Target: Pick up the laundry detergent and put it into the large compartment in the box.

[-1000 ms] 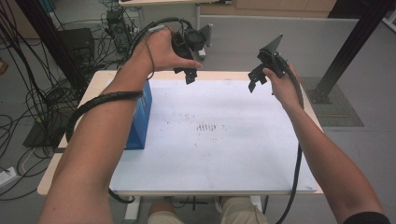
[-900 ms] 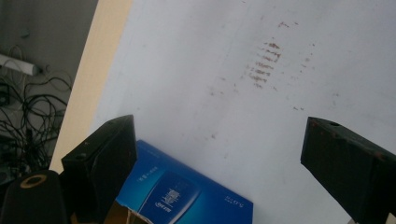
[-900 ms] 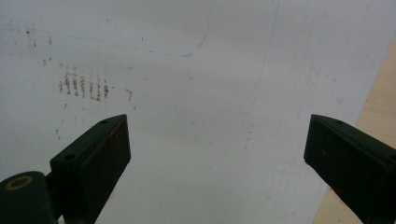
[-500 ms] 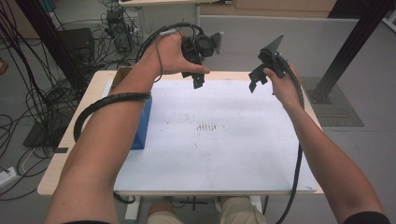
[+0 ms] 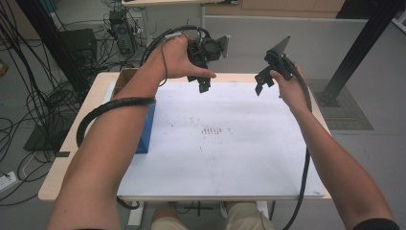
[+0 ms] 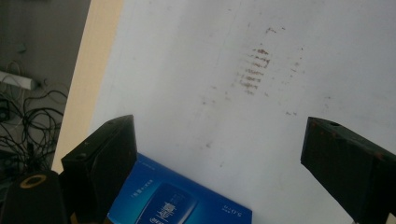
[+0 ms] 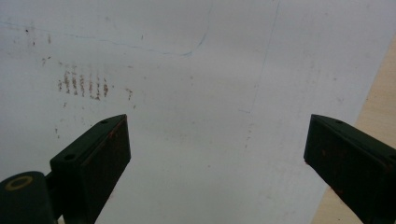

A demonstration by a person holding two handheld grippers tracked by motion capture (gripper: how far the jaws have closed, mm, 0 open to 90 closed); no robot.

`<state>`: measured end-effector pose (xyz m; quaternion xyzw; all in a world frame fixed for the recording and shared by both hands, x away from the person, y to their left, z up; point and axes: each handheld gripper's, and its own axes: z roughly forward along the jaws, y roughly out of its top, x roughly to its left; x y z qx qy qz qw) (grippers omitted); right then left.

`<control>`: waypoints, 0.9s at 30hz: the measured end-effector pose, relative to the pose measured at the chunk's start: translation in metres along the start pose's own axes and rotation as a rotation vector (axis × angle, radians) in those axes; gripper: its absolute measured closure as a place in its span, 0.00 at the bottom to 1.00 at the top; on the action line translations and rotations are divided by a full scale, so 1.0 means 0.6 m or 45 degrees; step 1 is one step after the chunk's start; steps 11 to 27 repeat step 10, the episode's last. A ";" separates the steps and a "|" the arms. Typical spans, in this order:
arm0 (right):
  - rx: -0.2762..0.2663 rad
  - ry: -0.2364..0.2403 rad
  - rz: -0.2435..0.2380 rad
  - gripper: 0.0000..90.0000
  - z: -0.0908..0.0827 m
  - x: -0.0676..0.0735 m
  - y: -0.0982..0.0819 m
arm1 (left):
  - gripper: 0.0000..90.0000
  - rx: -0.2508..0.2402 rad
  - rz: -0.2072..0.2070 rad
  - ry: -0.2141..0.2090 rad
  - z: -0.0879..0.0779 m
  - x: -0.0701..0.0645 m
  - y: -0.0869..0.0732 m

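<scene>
Box handling first: I judge the blue carton, the item nearest my left gripper, to be light and stiff-walled, a printed cardboard pack with a glossy face that may slip under smooth pads. Its top panel shows at the bottom of the left gripper view, white lettering on blue. In the high view it stands on edge at centre left, against the left margin of the white sheet that covers the desk, partly hidden behind my left forearm. I would take it across its two broad faces, near the middle, with moderate squeeze only; a hard pinch could dent the walls.

Fingers: on the left gripper they stand wide apart with nothing between them, bare sheet showing in the gap. On the right gripper they are likewise spread wide and empty in its own view, over plain sheet with the brown smudge marks at upper left.

Change against the earlier frames: my left hand has drifted slightly right and a little toward the frame centre along the desk's far edge; its opening is unchanged. The right hand has kept its place at upper right. The box has not shifted.
</scene>
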<state>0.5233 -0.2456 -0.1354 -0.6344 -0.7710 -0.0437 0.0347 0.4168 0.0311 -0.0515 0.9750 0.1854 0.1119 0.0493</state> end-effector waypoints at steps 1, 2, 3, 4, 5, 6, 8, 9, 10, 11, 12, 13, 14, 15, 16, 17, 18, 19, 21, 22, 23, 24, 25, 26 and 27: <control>-0.001 0.001 -0.003 0.08 0.000 0.000 0.000 | 0.12 -0.005 0.003 0.000 0.001 0.000 -0.001; 0.001 0.000 -0.003 0.08 0.000 0.000 0.000 | 0.12 -0.007 0.002 0.000 0.001 -0.001 -0.003; 0.000 -0.001 -0.004 0.08 0.001 0.000 0.000 | 0.12 -0.006 0.001 -0.001 0.001 0.000 -0.003; 0.001 -0.001 -0.003 0.08 0.001 0.000 0.001 | 0.12 -0.007 0.002 -0.002 0.002 0.000 -0.004; 0.001 -0.001 -0.004 0.08 0.001 0.000 0.000 | 0.12 -0.006 0.001 -0.005 0.002 0.001 -0.005; 0.001 -0.001 -0.005 0.08 0.001 0.000 0.000 | 0.12 -0.013 -0.002 -0.002 0.003 0.001 -0.007; 0.002 0.000 -0.004 0.08 0.001 0.001 0.000 | 0.12 -0.010 -0.004 -0.003 0.003 0.001 -0.008; 0.003 0.001 -0.005 0.08 0.001 0.001 0.000 | 0.12 -0.006 -0.002 -0.004 0.002 0.002 -0.007; 0.004 0.001 -0.004 0.08 0.001 0.001 0.001 | 0.12 -0.009 -0.005 -0.002 0.002 0.001 -0.009; 0.004 0.001 -0.004 0.08 0.001 0.001 0.001 | 0.12 -0.009 -0.005 -0.002 0.002 0.001 -0.009; 0.004 0.001 -0.004 0.08 0.001 0.001 0.001 | 0.12 -0.009 -0.005 -0.002 0.002 0.001 -0.009; 0.004 0.001 -0.004 0.08 0.001 0.001 0.001 | 0.12 -0.009 -0.005 -0.002 0.002 0.001 -0.009; 0.004 0.001 -0.004 0.08 0.001 0.001 0.001 | 0.12 -0.009 -0.005 -0.002 0.002 0.001 -0.009; 0.004 0.001 -0.004 0.08 0.001 0.001 0.001 | 0.12 -0.009 -0.005 -0.002 0.002 0.001 -0.009; 0.004 0.001 -0.004 0.08 0.001 0.001 0.001 | 0.12 -0.009 -0.005 -0.002 0.002 0.001 -0.009; 0.004 0.001 -0.004 0.08 0.001 0.001 0.001 | 0.12 -0.009 -0.005 -0.002 0.002 0.001 -0.009; 0.004 0.001 -0.004 0.08 0.001 0.001 0.001 | 0.12 -0.009 -0.005 -0.002 0.002 0.001 -0.009; 0.004 0.001 -0.004 0.08 0.001 0.001 0.001 | 0.12 -0.009 -0.005 -0.002 0.002 0.001 -0.009; 0.004 0.001 -0.004 0.08 0.001 0.001 0.001 | 0.12 -0.009 -0.005 -0.002 0.002 0.001 -0.009; 0.004 0.001 -0.004 0.08 0.001 0.001 0.001 | 0.12 -0.009 -0.005 -0.002 0.002 0.001 -0.009; 0.004 0.001 -0.004 0.08 0.001 0.001 0.001 | 0.12 -0.009 -0.005 -0.002 0.002 0.001 -0.009; 0.004 0.001 -0.004 0.08 0.001 0.001 0.001 | 0.12 -0.009 -0.005 -0.002 0.002 0.001 -0.009; 0.004 0.001 -0.004 0.08 0.001 0.001 0.001 | 0.12 -0.009 -0.005 -0.002 0.002 0.001 -0.009; 0.004 0.001 -0.004 0.08 0.001 0.001 0.001 | 0.12 -0.009 -0.005 -0.002 0.002 0.001 -0.009; 0.004 0.001 -0.004 0.08 0.001 0.001 0.001 | 0.12 -0.009 -0.005 -0.002 0.002 0.001 -0.009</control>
